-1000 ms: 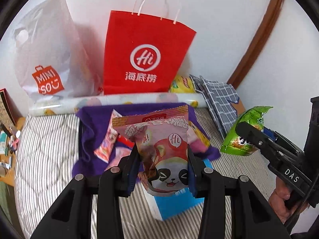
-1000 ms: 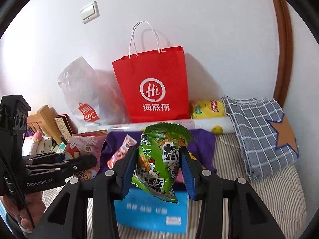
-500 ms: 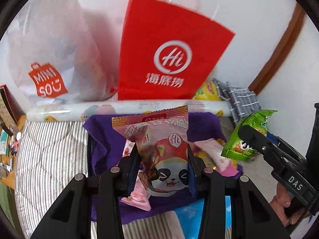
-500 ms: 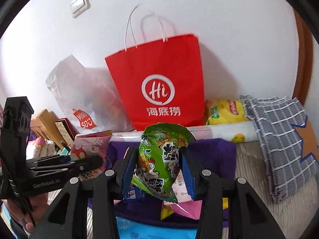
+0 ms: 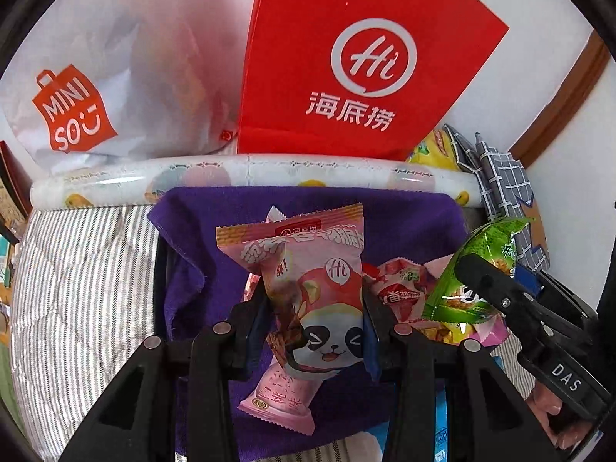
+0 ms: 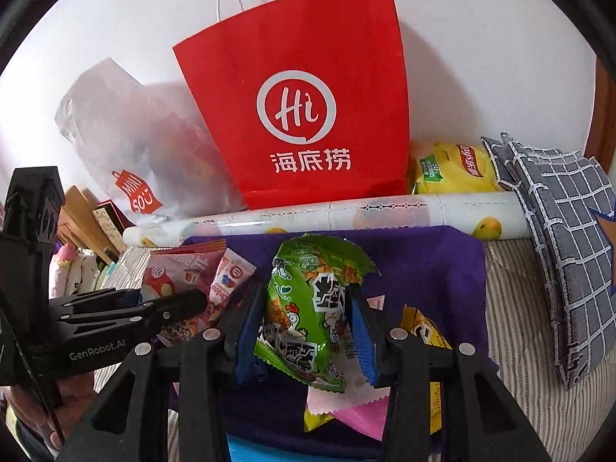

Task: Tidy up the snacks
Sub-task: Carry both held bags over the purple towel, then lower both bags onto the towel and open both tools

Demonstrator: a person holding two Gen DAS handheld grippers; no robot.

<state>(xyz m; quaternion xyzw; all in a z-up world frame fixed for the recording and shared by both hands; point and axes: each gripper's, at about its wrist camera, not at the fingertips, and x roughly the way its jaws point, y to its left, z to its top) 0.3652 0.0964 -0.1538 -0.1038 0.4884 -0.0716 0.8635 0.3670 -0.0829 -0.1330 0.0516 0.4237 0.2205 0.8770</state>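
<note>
Two snack packets are clamped: my left gripper (image 5: 313,319) pinches the pink panda snack packet (image 5: 308,288), my right gripper (image 6: 304,331) the green chicken snack packet (image 6: 308,308). Both hang over the purple cloth (image 5: 404,219) (loose snacks lie on it), with the red paper bag (image 6: 308,115) at twelve o'clock behind.

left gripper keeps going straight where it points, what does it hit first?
Probably the purple cloth with loose snack packets on it, just beyond the pink panda packet that the left gripper holds. Depth is unclear.
</note>
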